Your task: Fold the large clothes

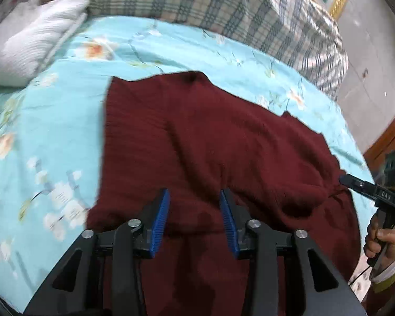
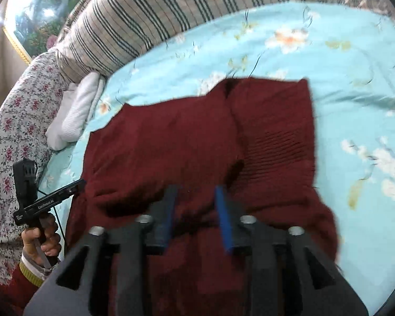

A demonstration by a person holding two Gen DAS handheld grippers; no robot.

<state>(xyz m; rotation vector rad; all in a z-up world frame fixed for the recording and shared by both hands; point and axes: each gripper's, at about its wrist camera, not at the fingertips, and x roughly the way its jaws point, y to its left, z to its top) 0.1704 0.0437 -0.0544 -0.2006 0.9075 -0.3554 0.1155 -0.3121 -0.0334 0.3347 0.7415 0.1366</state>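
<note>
A dark red knit sweater [image 1: 210,144] lies spread on a light blue floral bed cover [image 1: 52,131], partly folded over itself. My left gripper [image 1: 194,197] is open just above the sweater's near part, holding nothing. In the right wrist view the sweater [image 2: 197,137] fills the middle and my right gripper [image 2: 196,192] is open over its near edge. The right gripper shows in the left wrist view [image 1: 355,184] with its tip at the sweater's right edge. The left gripper shows in the right wrist view [image 2: 65,192] at the sweater's left edge.
A plaid pillow [image 1: 197,0] lies along the far side of the bed. A white folded cloth [image 1: 31,42] lies at the far left. A floral quilt [image 2: 18,121] lies on the left in the right wrist view. A wooden bed frame [image 1: 387,137] and tiled floor are at right.
</note>
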